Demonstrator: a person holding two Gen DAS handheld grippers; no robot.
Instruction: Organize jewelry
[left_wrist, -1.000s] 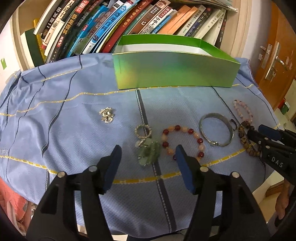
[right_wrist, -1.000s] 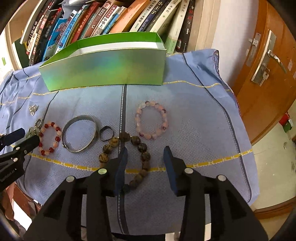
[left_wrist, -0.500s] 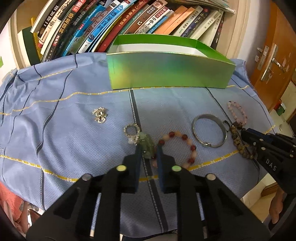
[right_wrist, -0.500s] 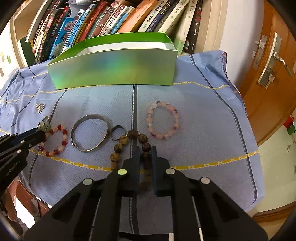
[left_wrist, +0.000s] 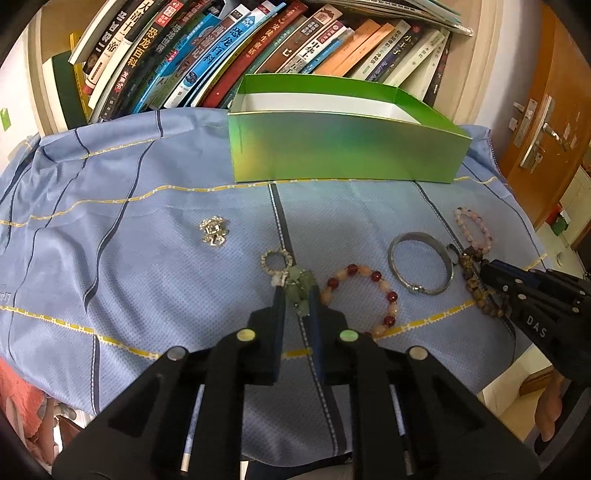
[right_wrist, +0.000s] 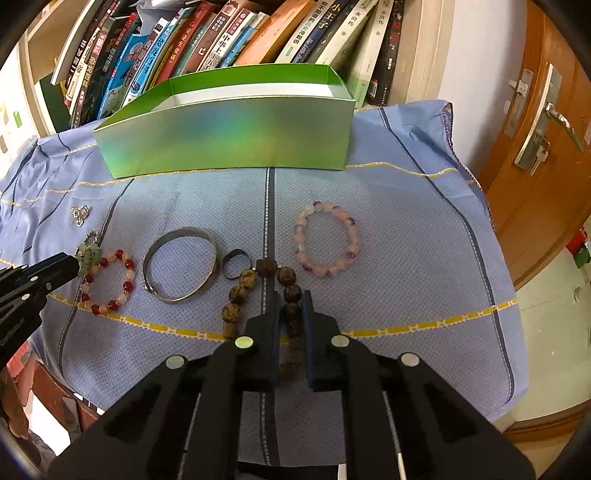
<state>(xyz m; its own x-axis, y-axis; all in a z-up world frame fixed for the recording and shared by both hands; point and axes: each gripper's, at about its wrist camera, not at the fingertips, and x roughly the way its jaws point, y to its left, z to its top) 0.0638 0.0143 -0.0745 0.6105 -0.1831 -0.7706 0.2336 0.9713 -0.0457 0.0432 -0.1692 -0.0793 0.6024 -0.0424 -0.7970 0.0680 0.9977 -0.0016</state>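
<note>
Jewelry lies on a blue cloth (left_wrist: 147, 258) in front of an open green box (left_wrist: 343, 151). My left gripper (left_wrist: 295, 295) is shut on a green stone pendant (left_wrist: 301, 286) with a silver ring. My right gripper (right_wrist: 290, 299) is shut on a brown bead bracelet (right_wrist: 291, 295). Beside them lie a red and peach bead bracelet (left_wrist: 360, 295), a silver bangle (right_wrist: 181, 264), a small dark ring (right_wrist: 235, 263), a pink bead bracelet (right_wrist: 325, 238) and a silver brooch (left_wrist: 213, 230). The green box also shows in the right wrist view (right_wrist: 229, 136).
A shelf of leaning books (left_wrist: 221, 55) stands behind the box. A wooden door (right_wrist: 546, 147) with a metal handle is at the right. The cloth's front edge (right_wrist: 369, 424) drops off just below the grippers.
Both grippers went from open to shut: the left closed on the green pendant, the right on the brown bead bracelet. Both moved slightly forward.
</note>
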